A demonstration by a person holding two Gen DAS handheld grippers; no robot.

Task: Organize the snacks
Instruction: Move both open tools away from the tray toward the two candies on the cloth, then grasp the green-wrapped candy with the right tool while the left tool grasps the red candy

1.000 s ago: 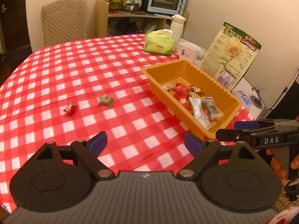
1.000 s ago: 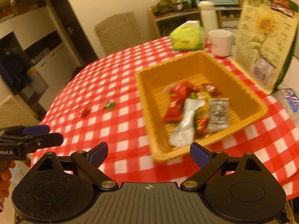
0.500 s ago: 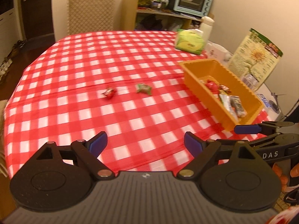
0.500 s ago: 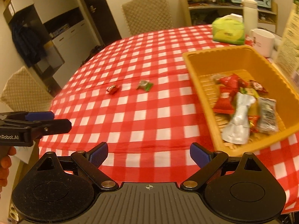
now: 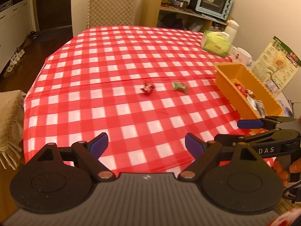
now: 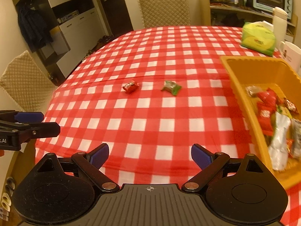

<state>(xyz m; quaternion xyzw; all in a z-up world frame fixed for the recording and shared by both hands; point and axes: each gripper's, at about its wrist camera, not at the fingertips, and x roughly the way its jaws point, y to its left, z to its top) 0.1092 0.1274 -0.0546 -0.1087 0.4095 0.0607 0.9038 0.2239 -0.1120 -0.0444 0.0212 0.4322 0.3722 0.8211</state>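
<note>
Left gripper: the left gripper hangs over the near edge of the table, its blue-padded jaws spread wide with nothing between them.
Right gripper: the right gripper is beside it at the same near edge, jaws likewise spread and empty.
Near edge: the red-and-white checked tablecloth drapes over the near rim; the cloth between the grippers and the snacks lies bare, with nothing in the way.
Loose snacks: a red wrapped candy and a green wrapped candy lie near each other, apart, about mid-table.
Bin: an orange bin stands along the right edge, well apart from the two candies; red packets, a silver pouch and other wrappers lie inside it.
Right edge beyond the bin: a sunflower-printed bag stands upright behind the bin; a white mug, a green tissue pack and a white flask follow toward the far right corner.
Far edge: a quilted chair stands against it.
Left side: another quilted chair stands off the left edge.
Room: a shelf with a blue toaster oven and jars stands by the far wall; dark doors and white cabinets are far left.
</note>
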